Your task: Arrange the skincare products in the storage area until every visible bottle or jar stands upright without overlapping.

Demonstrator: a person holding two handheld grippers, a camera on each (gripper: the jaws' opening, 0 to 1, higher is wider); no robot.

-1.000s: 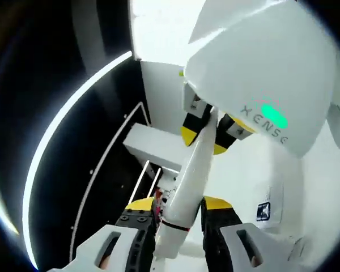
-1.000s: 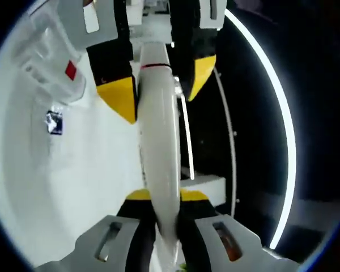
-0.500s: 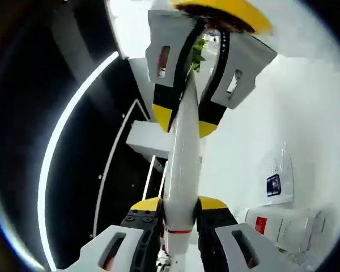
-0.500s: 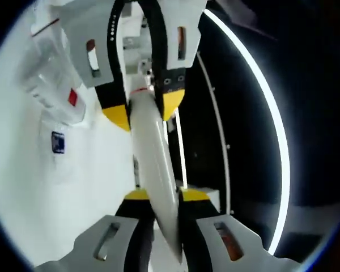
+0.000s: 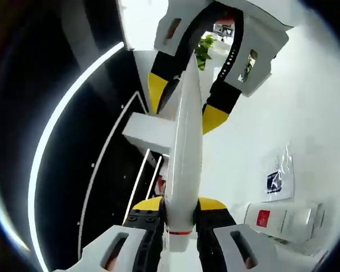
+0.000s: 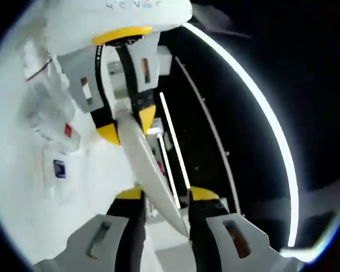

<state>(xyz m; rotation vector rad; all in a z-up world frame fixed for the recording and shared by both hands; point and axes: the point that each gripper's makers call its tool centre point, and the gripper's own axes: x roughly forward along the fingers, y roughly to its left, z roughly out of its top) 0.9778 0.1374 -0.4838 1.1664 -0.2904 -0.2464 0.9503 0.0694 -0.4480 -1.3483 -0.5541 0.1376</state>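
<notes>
Now I hold the long white tube in the air between my two grippers, its length running straight from my left gripper, clamped on one end, to my right gripper, whose jaws look loose around the other.

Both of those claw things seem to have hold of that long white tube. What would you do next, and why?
Probably draw the right gripper back. Its jaws look parted around the slim white plastic tube, while the left gripper is clamped on the end with the red band. One firm hold seems enough to stand it upright on the white surface.
</notes>
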